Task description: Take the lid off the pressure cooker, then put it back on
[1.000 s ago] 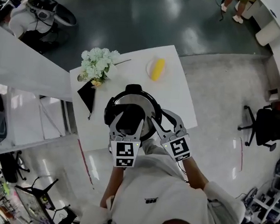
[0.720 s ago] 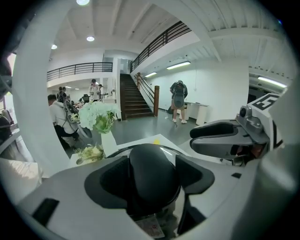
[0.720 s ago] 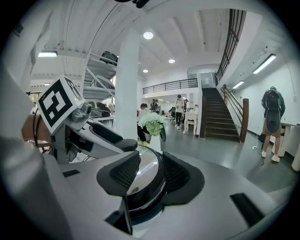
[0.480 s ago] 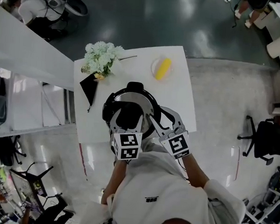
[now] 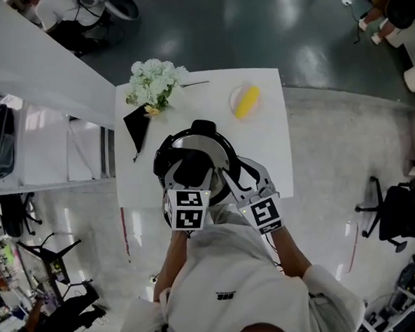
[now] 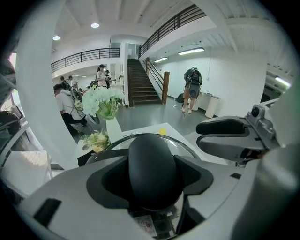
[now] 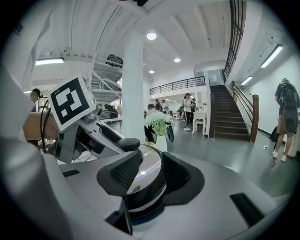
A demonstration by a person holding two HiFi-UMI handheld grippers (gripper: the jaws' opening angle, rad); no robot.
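Observation:
The pressure cooker [image 5: 221, 153] stands near the front of the white table [image 5: 268, 148], its steel lid on. My left gripper [image 5: 191, 176] reaches over the lid. The lid's black knob [image 6: 152, 171] fills the space between that gripper's pads. These jaws have just been closing, and the pads look pressed on the knob. My right gripper [image 5: 229, 176] is at the cooker's near right side. Its ribbed pads [image 7: 117, 174] clamp a chrome and black part of the cooker [image 7: 145, 173]. The left gripper's finger [image 7: 119, 143] shows just behind.
A vase of pale flowers [image 5: 153, 85] and a black card [image 5: 136, 126] sit at the table's far left. A yellow cob on a plate [image 5: 248, 101] lies at the far right. An office chair [image 5: 394, 208] stands on the floor to the right.
My left gripper has edged forward and tipped down over the lid knob. My right gripper stays where it was at the cooker's side.

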